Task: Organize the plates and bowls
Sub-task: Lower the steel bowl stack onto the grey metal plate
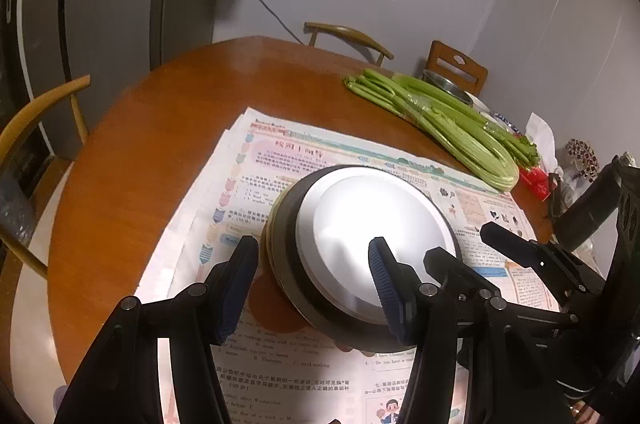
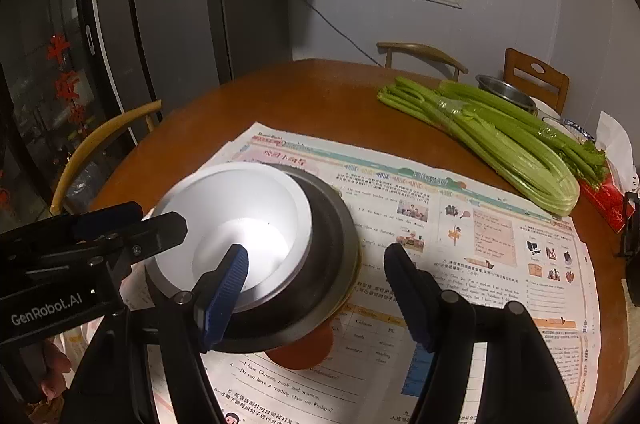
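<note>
A white bowl (image 2: 236, 224) sits nested in a dark bowl (image 2: 332, 244) atop stacked dishes on a newspaper (image 2: 460, 224) spread over a round table (image 2: 320, 95). Both the left gripper (image 1: 312, 264) and right gripper (image 2: 316, 264) hang spread wide over the stack, grasping nothing. Celery (image 2: 500, 139) lies well apart.

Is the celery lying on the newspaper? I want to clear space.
No, the celery lies on bare wooden table beyond the newspaper.
</note>
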